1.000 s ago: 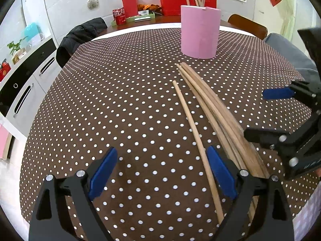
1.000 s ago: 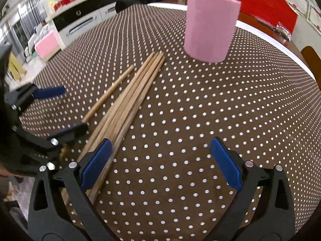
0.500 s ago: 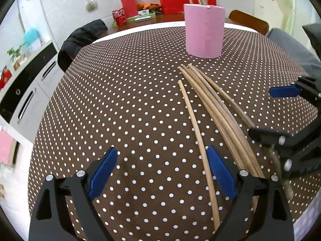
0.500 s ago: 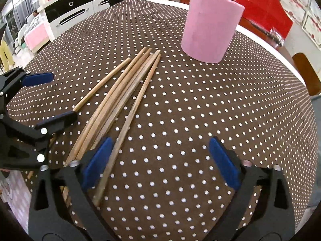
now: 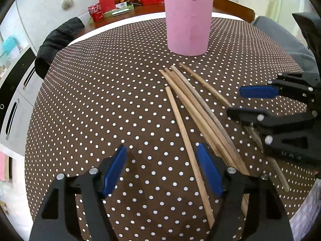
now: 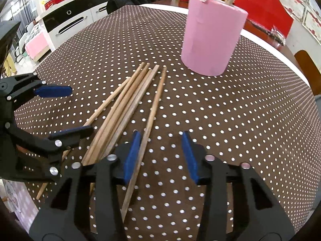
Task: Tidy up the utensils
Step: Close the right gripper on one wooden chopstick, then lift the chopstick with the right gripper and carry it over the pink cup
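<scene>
Several wooden chopsticks point(image 5: 192, 104) lie fanned out on the brown polka-dot tablecloth point(image 5: 100, 100), pointing toward a pink holder cup point(image 5: 188, 24) that holds more sticks. They also show in the right wrist view point(image 6: 128, 104), with the cup point(image 6: 212, 40) beyond. My left gripper point(image 5: 162, 170) is open, low over the cloth, its right finger beside the leftmost chopstick point(image 5: 186, 140). My right gripper point(image 6: 160, 156) is open and half closed in, its left finger against the rightmost chopstick point(image 6: 152, 116). Each gripper shows in the other's view point(image 5: 248, 102) point(image 6: 70, 110).
A black jacket hangs on a chair point(image 5: 58, 40) at the table's far left. A wooden chair point(image 5: 234, 8) stands behind the cup. Red boxes and a can point(image 5: 96, 12) sit on the far sideboard. White cabinets point(image 6: 66, 24) stand to the left. The table edge is near.
Both grippers have moved forward toward the cup and lower. The right gripper's jaws have narrowed and now sit by the rightmost chopstick, which has spread away from the bundle.
</scene>
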A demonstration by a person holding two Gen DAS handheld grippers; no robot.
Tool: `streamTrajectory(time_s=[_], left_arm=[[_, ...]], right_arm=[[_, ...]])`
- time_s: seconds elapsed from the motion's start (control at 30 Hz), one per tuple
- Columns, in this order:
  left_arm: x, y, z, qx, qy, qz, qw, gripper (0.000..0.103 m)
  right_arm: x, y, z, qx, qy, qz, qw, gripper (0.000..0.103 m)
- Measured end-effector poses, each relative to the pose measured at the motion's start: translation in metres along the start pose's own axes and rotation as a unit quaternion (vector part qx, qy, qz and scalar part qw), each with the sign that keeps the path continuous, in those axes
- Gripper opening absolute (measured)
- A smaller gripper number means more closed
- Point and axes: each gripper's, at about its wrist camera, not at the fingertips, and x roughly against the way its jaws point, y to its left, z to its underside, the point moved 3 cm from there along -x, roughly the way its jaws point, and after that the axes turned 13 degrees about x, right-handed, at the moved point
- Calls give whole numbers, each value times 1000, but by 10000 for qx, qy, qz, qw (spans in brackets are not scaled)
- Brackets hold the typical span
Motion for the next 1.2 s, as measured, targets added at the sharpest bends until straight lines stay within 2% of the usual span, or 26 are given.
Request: streamTrajectory(time_s=[0.2,0.23,0.27,0.3,0.53,0.6,0.63,0.67,0.7,0.77,0.87,1.07,1.2], left_arm=[[-6,-5,-13,-16,59,-77,10000,72],[-5,-6,-13,-31,58,-62,10000,68],[-6,-7,-13,-27,103,91,9999,58],[-8,-10,-15,-5,151,186,9997,56],[-11,-19,-26,-211,157,78,9996,56],[-12,-24,-26,-306,138,169,9993,46],[-11,-25,-25,-314,162,302,9989,32],[-10,-28,-24,-328,159,384,9986,20],[-10,-29,-23,-341,149,387,9986,9],[-8,-29,-21,-295,63,375,9988,7],[-7,-20,-20,74,-48,521,9986,6],[-5,-2,-22,651,-239,752,9948,5],[-2,9,-23,822,-351,783,9929,5]], right_arm=[[-5,4,-7,88,-30,51,9999,40],[-5,4,-6,115,-25,40,9999,40],[-4,4,-5,118,-19,20,9999,40],[-3,2,-4,81,-9,-3,10000,38],[-6,4,-7,54,-72,71,9999,37],[-4,3,-7,44,-105,47,9999,29],[-4,1,-6,-11,-131,71,9999,17],[-3,0,-5,-79,-156,60,9998,10],[-2,-3,-3,-179,-220,-66,9996,9],[-1,-8,1,-318,-276,-248,9988,7],[1,-17,8,-589,-369,-510,9963,6],[9,-24,13,-766,-573,-728,9927,6],[15,-27,13,-837,-675,-840,9906,6]])
